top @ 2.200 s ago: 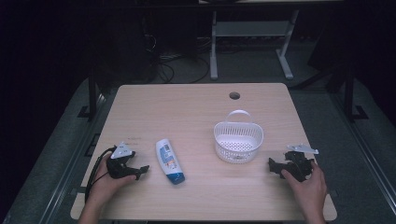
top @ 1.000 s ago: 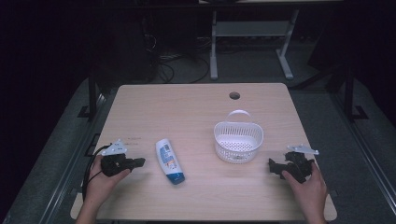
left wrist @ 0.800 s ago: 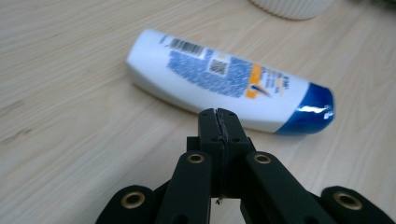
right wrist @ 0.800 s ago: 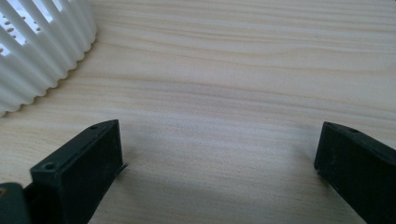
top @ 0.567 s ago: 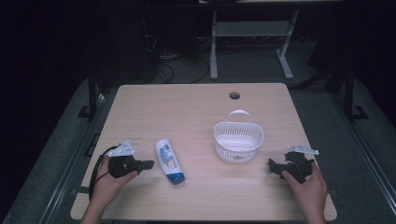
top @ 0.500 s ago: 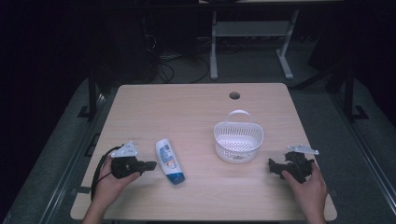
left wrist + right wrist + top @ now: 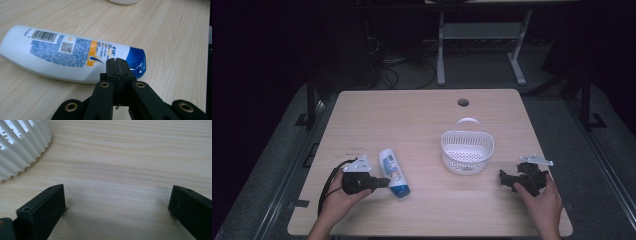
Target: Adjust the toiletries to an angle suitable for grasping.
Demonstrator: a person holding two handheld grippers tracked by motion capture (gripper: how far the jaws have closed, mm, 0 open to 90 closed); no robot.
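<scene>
The bottle [image 7: 393, 173] lies flat on the desk [image 7: 422, 125], just beside our left tongs [image 7: 381, 183], whose jaws are pressed together and hold nothing, with the tip near the blue cap [image 7: 136, 62]. We should first spread these jaws wide, then bring them around the white body and close gently, because the side looks smooth and could slip. The right tongs [image 7: 503, 176] rest wide open and empty near the white basket [image 7: 467, 151].

A light wood-grain table [image 7: 422, 120] with 1 round cable hole [image 7: 463, 102] stands in a dark room — grey floor [image 7: 277, 165] around it, tangled cables [image 7: 392, 62] and a pale metal stand [image 7: 477, 45] behind.
</scene>
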